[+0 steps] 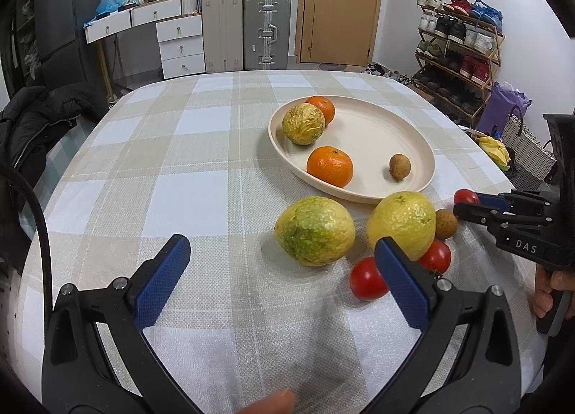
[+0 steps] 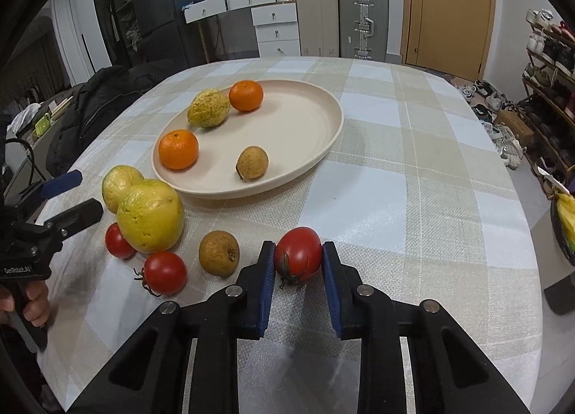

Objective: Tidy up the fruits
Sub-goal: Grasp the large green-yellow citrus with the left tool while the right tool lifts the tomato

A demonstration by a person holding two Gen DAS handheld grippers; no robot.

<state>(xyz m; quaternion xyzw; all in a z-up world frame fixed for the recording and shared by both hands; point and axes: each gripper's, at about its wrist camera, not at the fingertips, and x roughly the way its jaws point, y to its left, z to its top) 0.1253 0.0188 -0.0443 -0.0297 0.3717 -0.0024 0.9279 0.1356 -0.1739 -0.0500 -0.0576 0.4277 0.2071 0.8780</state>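
Checked cloth covered the table (image 2: 413, 198), where a cream plate (image 2: 316, 148) already held four fruits. Grasping was the step in hand: the right tool (image 2: 298, 263), angled downward, clenched a tomato (image 2: 298, 256) resting on the cloth; lifting it platewards likely came next. Unclenched, the left tool (image 1: 284, 256) hovered empty near the loose fruits.

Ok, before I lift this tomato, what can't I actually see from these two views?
- Left wrist view: the held tomato is mostly hidden behind the right gripper.
- Left wrist view: one loose tomato is partly covered by a yellow fruit and a left finger.
- Right wrist view: the far yellow fruit is half hidden by the nearer one.
- Right wrist view: only the left gripper's fingers show; the edge cuts off the rest.
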